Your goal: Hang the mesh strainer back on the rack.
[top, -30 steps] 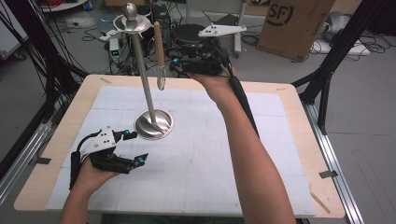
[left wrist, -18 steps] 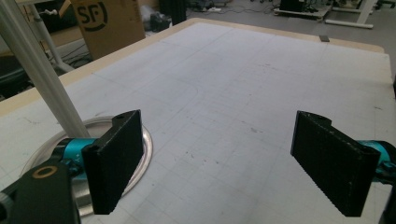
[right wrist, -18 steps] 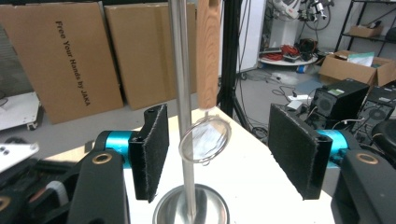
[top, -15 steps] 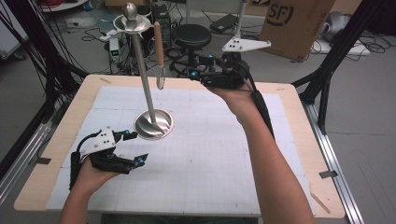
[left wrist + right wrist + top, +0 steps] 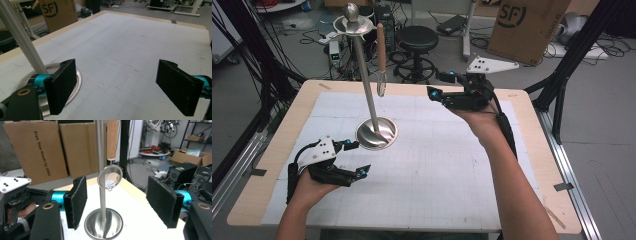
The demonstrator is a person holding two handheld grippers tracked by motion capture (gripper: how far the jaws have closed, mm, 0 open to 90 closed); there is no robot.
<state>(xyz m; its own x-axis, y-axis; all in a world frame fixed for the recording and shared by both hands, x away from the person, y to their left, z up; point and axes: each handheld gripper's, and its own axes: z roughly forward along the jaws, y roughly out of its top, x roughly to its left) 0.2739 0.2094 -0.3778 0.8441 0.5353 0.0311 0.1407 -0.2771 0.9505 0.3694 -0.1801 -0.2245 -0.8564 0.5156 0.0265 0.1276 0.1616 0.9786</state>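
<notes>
A steel stand with a round base (image 5: pixel 376 134) and a tall pole (image 5: pixel 364 80) stands on the table's left half. From its top disc hangs a small mesh strainer (image 5: pixel 381 84) by a wooden handle (image 5: pixel 381 47). My right gripper (image 5: pixel 439 85) hovers to the right of the strainer and points at it. Its jaws have just been opening and nothing is between them. In the right gripper view (image 5: pixel 120 195) the strainer (image 5: pixel 110 178) and base (image 5: pixel 103 223) lie farther ahead. My left gripper (image 5: pixel 359 157) rests open on the mat beside the base (image 5: pixel 78 80).
A white gridded mat (image 5: pixel 452 165) covers the wooden table (image 5: pixel 532 150). Behind the far edge are a black stool (image 5: pixel 417 37), a cardboard box (image 5: pixel 527 25) and floor cables. Black tripod legs (image 5: pixel 562 85) stand off the right side.
My right gripper has drawn back to the right, away from the strainer, and sunk a little, with its jaws wider apart. The strainer stays hanging on the stand. The left gripper has not moved.
</notes>
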